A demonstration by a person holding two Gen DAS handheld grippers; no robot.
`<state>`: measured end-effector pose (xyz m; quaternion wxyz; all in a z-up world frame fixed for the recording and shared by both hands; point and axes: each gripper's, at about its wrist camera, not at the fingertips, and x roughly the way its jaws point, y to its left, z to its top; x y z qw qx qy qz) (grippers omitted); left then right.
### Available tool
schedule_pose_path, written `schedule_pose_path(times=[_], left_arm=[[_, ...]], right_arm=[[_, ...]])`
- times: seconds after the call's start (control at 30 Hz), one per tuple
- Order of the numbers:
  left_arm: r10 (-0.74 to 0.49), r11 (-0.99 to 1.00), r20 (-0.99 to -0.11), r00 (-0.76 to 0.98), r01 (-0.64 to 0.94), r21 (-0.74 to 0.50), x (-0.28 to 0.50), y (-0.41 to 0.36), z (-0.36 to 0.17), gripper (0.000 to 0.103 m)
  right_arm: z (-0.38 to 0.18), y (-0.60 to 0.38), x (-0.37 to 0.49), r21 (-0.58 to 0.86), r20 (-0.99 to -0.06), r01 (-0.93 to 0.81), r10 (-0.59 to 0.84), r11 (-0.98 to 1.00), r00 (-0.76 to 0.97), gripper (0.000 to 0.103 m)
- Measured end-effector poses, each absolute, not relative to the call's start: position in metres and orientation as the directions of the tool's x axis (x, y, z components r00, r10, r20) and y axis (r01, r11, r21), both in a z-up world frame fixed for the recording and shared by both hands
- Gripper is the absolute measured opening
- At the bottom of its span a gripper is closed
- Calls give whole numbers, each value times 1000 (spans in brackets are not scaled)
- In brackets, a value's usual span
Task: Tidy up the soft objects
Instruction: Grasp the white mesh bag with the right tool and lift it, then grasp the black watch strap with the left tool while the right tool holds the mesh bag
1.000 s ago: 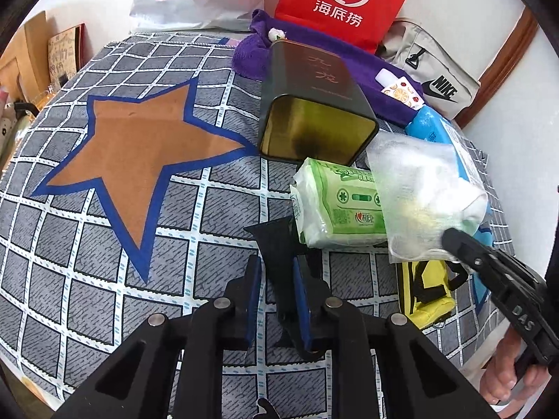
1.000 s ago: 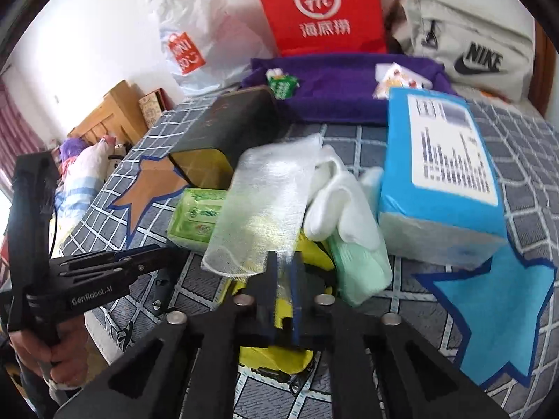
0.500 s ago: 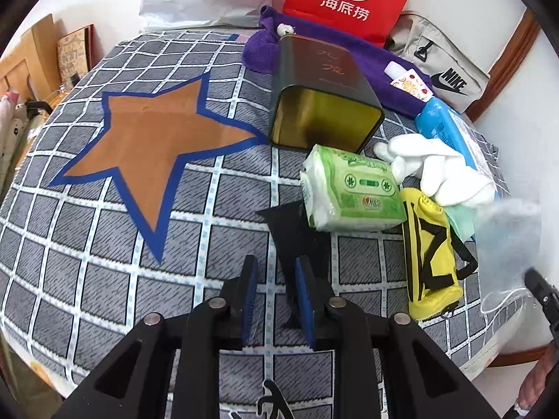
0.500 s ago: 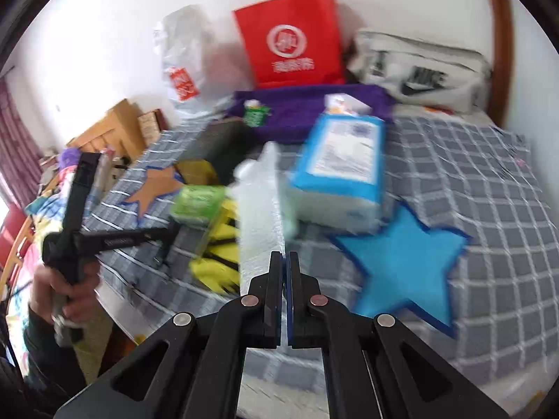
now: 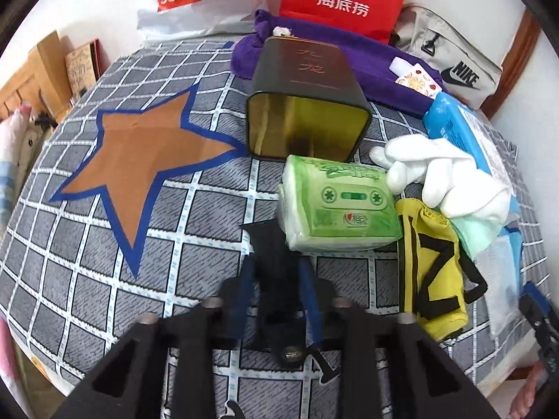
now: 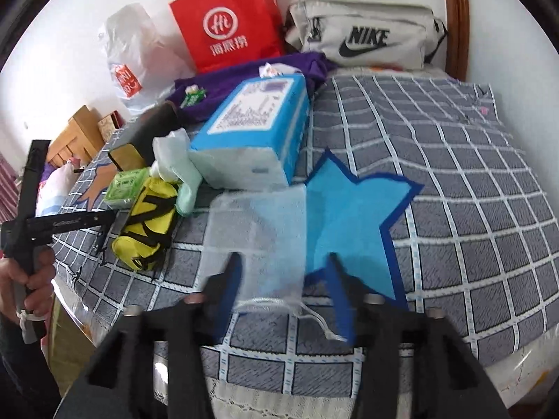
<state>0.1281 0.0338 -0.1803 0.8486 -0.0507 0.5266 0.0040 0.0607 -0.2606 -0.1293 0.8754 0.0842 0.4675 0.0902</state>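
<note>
Mesh bag [image 6: 258, 241] lies flat near the bed's [image 6: 471, 230] front edge, between the spread fingers of the right gripper [image 6: 283, 293], released. Left gripper [image 5: 276, 300] straddles a black strap [image 5: 269, 244], jaws apart. Risks: thin mesh slips a pinch; cord [image 6: 314, 317] snags.

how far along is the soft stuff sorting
Early. Done: the mesh drawstring bag lies flat on the bed by the blue star. In hand: nothing; the right tool is open over it. Left: white gloves, yellow pouch and green tissue pack remain piled.
</note>
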Motion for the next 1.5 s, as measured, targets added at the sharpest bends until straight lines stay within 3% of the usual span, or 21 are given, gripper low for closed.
schedule_pose_path(times=[0.1, 0.33, 0.53, 0.9, 1.23, 1.5], left_arm=[[-25, 998, -889, 457, -34, -45, 124, 31, -179, 21], [-77, 992, -899, 431, -56, -112, 119, 49, -176, 22], [-7, 999, -887, 461, -26, -22, 120, 33, -180, 21], [-102, 987, -880, 464, -63, -148, 114, 65, -170, 20], [-116, 981, -880, 460, -83, -173, 117, 77, -175, 20], [-145, 978, -874, 465, -68, -198, 121, 77, -174, 20]], right_arm=[[-126, -255, 60, 240, -788, -112, 261, 964, 557, 59], [-133, -249, 62, 264, -791, -140, 297, 954, 534, 59], [-140, -243, 67, 277, -797, -150, 314, 949, 515, 61], [-142, -242, 71, 272, -810, -134, 301, 953, 503, 63], [-151, -233, 82, 296, -822, -99, 306, 950, 481, 81], [-162, -203, 96, 99, -862, -90, 130, 991, 490, 81]])
